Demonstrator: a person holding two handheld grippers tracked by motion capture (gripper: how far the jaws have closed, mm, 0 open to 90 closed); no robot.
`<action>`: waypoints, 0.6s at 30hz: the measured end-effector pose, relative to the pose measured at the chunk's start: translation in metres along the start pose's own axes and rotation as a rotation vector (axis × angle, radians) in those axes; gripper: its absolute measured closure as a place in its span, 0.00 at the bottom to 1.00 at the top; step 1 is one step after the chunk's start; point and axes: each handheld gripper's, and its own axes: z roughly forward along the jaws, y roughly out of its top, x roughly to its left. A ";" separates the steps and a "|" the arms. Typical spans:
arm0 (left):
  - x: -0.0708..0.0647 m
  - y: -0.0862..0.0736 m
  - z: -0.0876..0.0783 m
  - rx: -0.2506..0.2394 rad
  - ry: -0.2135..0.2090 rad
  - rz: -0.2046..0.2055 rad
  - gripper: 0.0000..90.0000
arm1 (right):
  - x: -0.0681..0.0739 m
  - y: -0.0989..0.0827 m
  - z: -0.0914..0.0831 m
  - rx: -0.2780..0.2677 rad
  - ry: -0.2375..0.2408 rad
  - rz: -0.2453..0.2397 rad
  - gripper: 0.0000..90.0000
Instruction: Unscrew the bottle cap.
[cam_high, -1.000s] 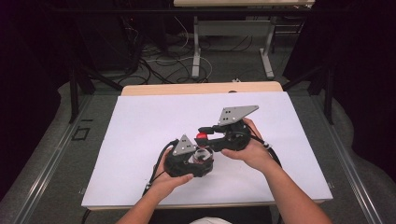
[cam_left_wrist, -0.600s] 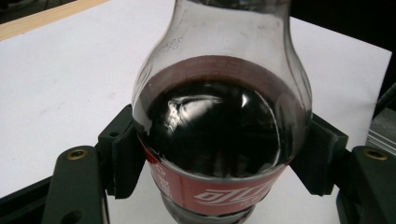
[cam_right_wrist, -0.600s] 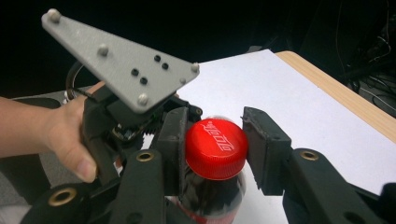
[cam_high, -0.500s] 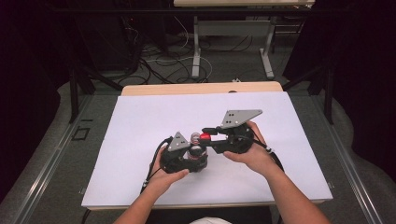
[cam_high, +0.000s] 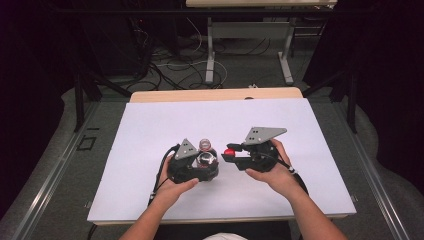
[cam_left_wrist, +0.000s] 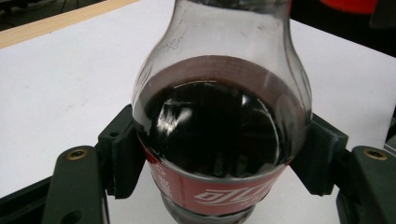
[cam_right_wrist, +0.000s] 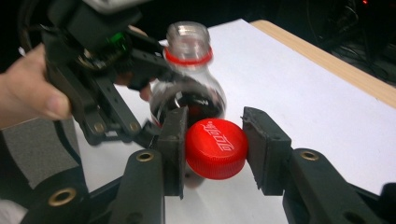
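We see the left gripper (cam_high: 200, 167) pinching the bottle (cam_high: 205, 156), which stands open-necked on the table (cam_high: 150, 130), nearer its front edge. Just to the right, the right gripper (cam_high: 228, 155) pinches the red cap (cam_high: 229, 152), apart from the neck.

Your forearms come in from the bottom of the high view, angled toward each other. Your left hand (cam_high: 172, 181) wraps its left claw (cam_high: 204, 161), whose jaws are clamped tight. Your right hand (cam_high: 272, 172) holds the right claw (cam_high: 229, 154) level, pointing toward the left one, jaws closed in a grip.
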 end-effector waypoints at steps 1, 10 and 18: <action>0.001 0.000 0.000 -0.002 -0.003 0.001 0.33 | 0.000 -0.003 0.000 0.005 -0.008 0.008 0.68; 0.002 0.004 0.002 0.008 0.013 0.001 0.33 | 0.002 -0.028 0.002 0.090 -0.059 0.079 0.68; 0.003 0.018 0.003 -0.005 0.016 0.004 0.33 | -0.009 -0.045 0.004 0.179 -0.107 0.158 0.68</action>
